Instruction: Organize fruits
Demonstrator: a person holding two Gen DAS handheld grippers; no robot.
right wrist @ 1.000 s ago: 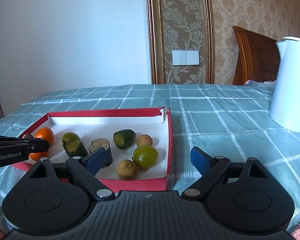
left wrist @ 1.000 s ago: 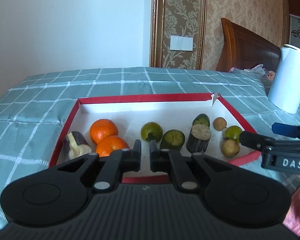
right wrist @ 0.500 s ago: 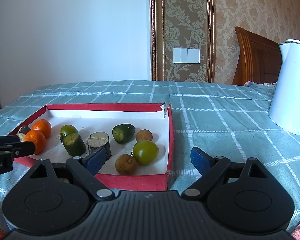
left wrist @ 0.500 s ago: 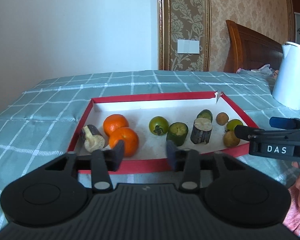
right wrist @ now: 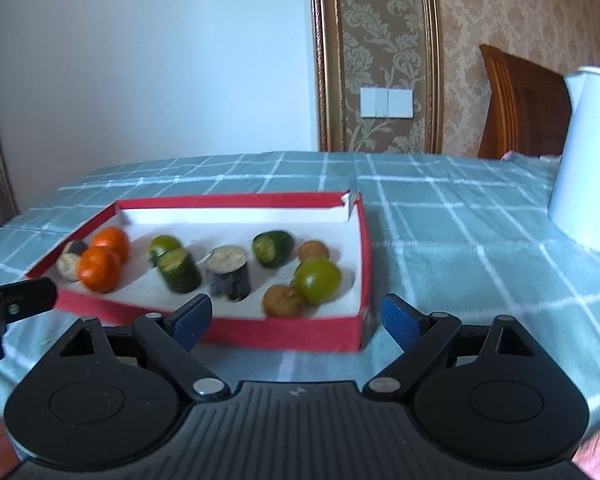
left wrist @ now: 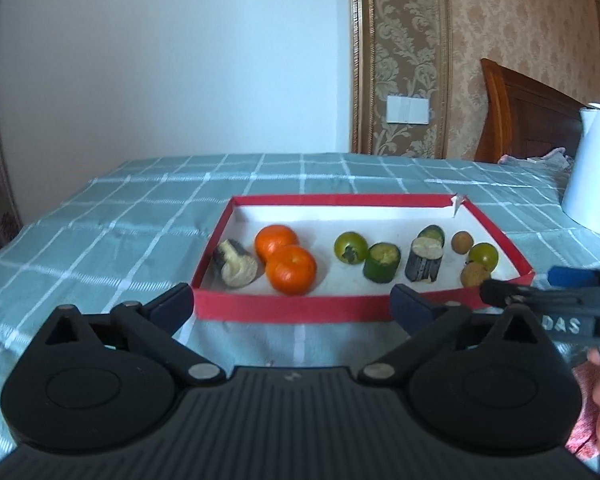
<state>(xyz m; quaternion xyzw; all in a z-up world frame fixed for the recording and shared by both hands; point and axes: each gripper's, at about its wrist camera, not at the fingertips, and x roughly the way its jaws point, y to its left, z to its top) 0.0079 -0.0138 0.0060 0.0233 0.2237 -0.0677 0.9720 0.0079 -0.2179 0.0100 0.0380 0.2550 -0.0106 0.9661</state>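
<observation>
The right gripper (left wrist: 540,292) has the letters "DAS" on its side. The left gripper (left wrist: 292,304) points a little down at the red tray (left wrist: 292,308) on the desk (left wrist: 120,220); its jaws are opening wide, with nothing between them. The right jaws are wide and empty too. Two oranges (left wrist: 290,270) and green fruits (left wrist: 350,247) lie in the tray.

Fruits (left wrist: 290,270) lie in tray (left wrist: 292,308) on table (left wrist: 100,240)
</observation>
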